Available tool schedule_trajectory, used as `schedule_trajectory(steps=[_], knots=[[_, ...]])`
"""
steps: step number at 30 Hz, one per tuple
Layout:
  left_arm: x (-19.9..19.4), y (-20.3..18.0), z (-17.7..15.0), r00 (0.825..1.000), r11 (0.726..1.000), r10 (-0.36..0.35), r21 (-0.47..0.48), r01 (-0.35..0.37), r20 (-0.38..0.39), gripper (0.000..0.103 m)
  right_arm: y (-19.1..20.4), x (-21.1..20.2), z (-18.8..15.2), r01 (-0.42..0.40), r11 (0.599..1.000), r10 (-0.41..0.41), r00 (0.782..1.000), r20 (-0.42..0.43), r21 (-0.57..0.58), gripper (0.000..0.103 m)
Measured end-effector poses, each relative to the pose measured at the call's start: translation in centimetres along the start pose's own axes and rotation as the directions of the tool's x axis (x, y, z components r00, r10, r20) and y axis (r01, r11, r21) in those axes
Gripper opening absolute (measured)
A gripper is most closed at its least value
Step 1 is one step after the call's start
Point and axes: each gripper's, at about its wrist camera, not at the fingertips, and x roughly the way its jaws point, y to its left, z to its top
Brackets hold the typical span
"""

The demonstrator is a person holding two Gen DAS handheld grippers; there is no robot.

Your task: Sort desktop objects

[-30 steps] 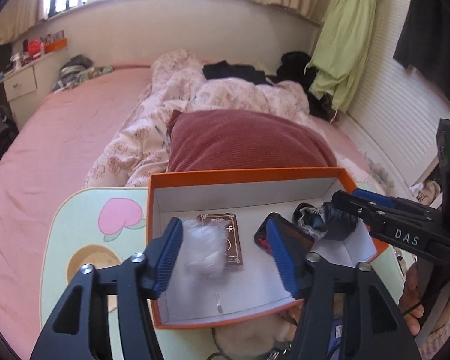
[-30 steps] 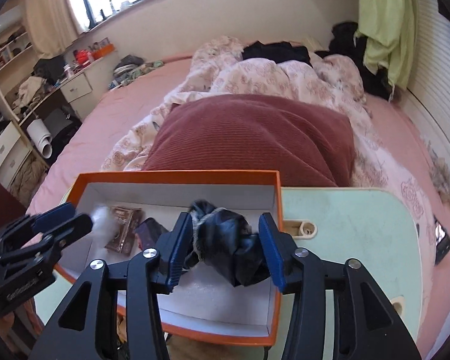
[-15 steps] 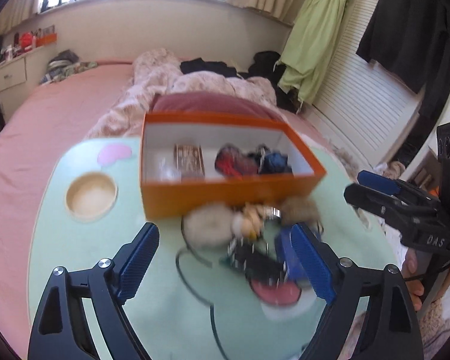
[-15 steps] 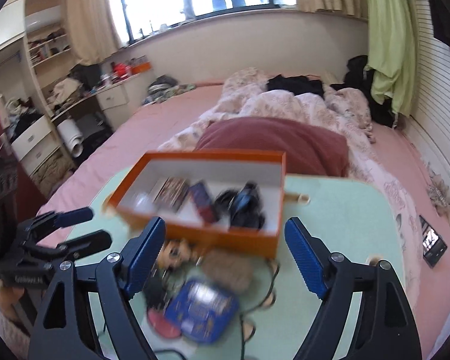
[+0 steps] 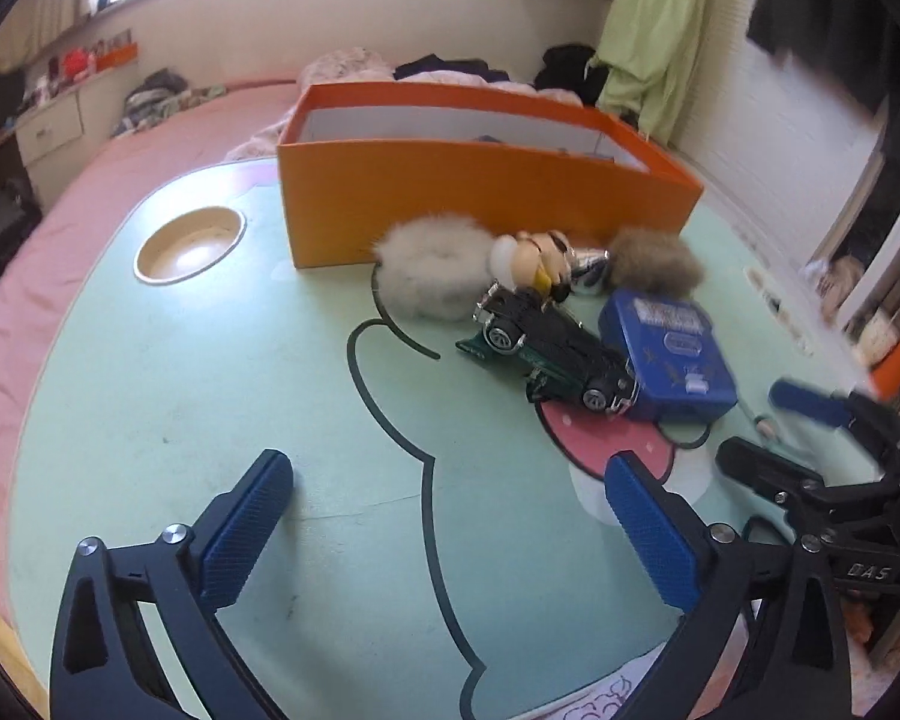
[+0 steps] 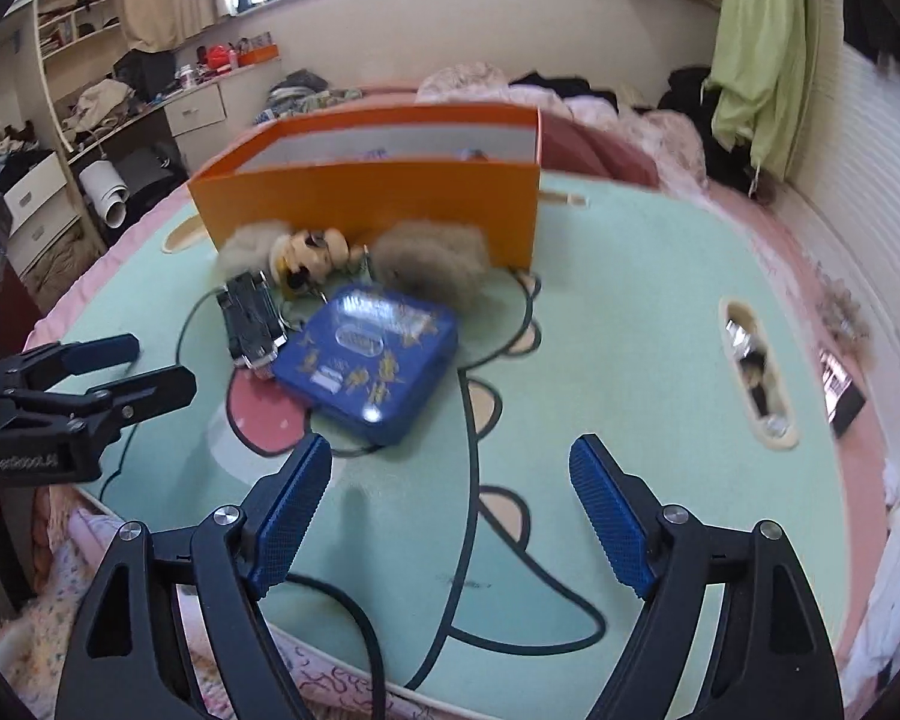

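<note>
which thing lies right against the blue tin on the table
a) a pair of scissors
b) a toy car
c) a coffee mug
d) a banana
b: the dark green toy car lies on its side with one end touching the blue tin, in front of the orange box.

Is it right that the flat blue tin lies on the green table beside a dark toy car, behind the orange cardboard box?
Not quite. In the left wrist view the flat blue tin lies beside the dark toy car on the green table, but in front of the orange cardboard box, not behind it.
</note>
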Motion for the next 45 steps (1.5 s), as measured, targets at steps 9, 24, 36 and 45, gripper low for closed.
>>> schedule_trajectory(steps=[9,24,36,45], knots=[[0.0,-1.0,0.0,0.999,0.997,0.036,0.070,-0.035,-0.013,0.103,1.2,1.8,-0.2,0.022,0.997,-0.023,1.000,-0.010,-0.078,0.103],[-0.1,-0.9,0.1,0.999,0.997,0.036,0.070,-0.035,-0.013,0.103,1.1,1.5,-0.6,0.028,0.997,-0.028,1.000,0.003,-0.079,0.103],[-0.1,-0.9,0.1,0.999,0.997,0.037,0.073,-0.036,-0.014,0.103,1.1,1.4,-1.0,-0.011,0.992,0.015,0.999,0.030,-0.126,0.103],[0.0,-0.5,0.2,1.000,0.996,0.029,0.085,-0.028,-0.009,0.103,1.1,1.3,-1.0,-0.012,0.993,0.017,0.999,0.038,-0.121,0.103]])
